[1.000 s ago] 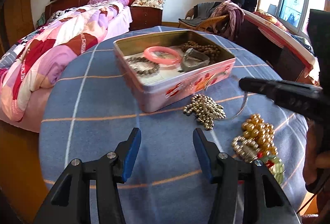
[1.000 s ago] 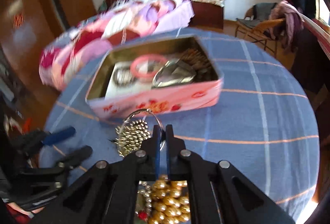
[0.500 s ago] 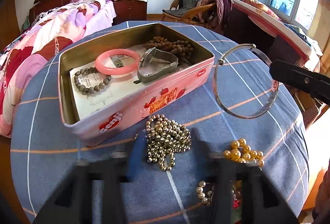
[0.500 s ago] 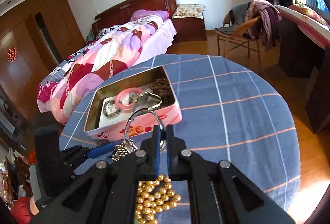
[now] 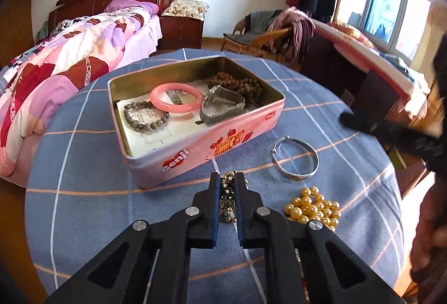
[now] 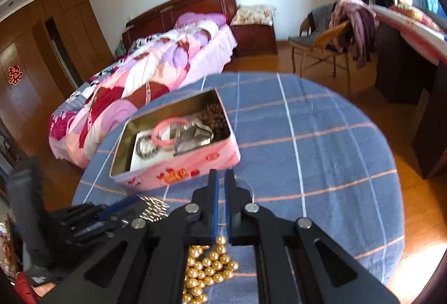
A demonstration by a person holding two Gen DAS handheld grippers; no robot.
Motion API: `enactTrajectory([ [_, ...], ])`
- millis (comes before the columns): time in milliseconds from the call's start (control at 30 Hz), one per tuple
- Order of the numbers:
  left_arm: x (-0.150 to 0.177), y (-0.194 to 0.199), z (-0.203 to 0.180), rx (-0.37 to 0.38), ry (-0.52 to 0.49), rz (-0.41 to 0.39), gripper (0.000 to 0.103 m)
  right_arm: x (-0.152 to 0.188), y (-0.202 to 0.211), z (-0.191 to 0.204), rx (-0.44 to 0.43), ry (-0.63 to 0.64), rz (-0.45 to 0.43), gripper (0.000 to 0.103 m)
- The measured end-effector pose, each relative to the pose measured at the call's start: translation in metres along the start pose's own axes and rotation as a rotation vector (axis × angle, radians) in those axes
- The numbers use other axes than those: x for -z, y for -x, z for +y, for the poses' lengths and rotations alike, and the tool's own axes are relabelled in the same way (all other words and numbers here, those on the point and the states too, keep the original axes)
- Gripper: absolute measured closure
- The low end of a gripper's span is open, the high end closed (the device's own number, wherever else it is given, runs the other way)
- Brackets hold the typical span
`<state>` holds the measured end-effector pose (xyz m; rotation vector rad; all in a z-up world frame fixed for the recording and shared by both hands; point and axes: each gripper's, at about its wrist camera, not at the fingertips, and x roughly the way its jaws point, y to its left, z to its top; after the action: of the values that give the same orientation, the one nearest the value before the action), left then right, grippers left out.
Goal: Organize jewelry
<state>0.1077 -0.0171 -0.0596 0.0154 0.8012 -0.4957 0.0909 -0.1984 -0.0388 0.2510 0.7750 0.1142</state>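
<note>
An open pink tin on the blue checked tablecloth holds a pink bangle, a grey bead bracelet, a silver cuff and brown beads. My left gripper is closing, and its blue pads press on the pale gold bead cluster just in front of the tin. A thin silver bangle lies loose on the cloth to the right. My right gripper hangs above it, its jaws opening by a slit with nothing between them. Gold beads lie near the front edge.
The table is round and its edge drops to a wooden floor on all sides. A bed with a patchwork quilt stands to the left. A wicker chair with clothes and a dark desk stand behind and to the right.
My left gripper moved forward and its jaws closed on the pale gold bead cluster. The silver bangle, held in the air by my right gripper half a second ago, now lies on the cloth.
</note>
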Motion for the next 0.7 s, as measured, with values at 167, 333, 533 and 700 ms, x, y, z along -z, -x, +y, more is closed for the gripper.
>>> enactTrajectory([
  [167,-0.006,0.019,0.011,0.025,0.049,-0.061,0.094,0.010,-0.024,-0.006,-0.007,-0.028,0.072,0.015],
  [333,-0.014,0.030,0.018,0.021,0.062,-0.102,0.094,0.013,-0.055,0.015,0.096,0.136,0.144,0.015],
  [533,-0.020,0.041,0.025,0.035,0.069,-0.144,0.094,0.021,-0.070,0.020,0.169,0.215,0.187,0.028],
  [700,-0.025,0.043,0.030,0.054,0.089,-0.165,0.094,0.021,-0.059,0.004,0.149,0.170,0.190,0.032],
])
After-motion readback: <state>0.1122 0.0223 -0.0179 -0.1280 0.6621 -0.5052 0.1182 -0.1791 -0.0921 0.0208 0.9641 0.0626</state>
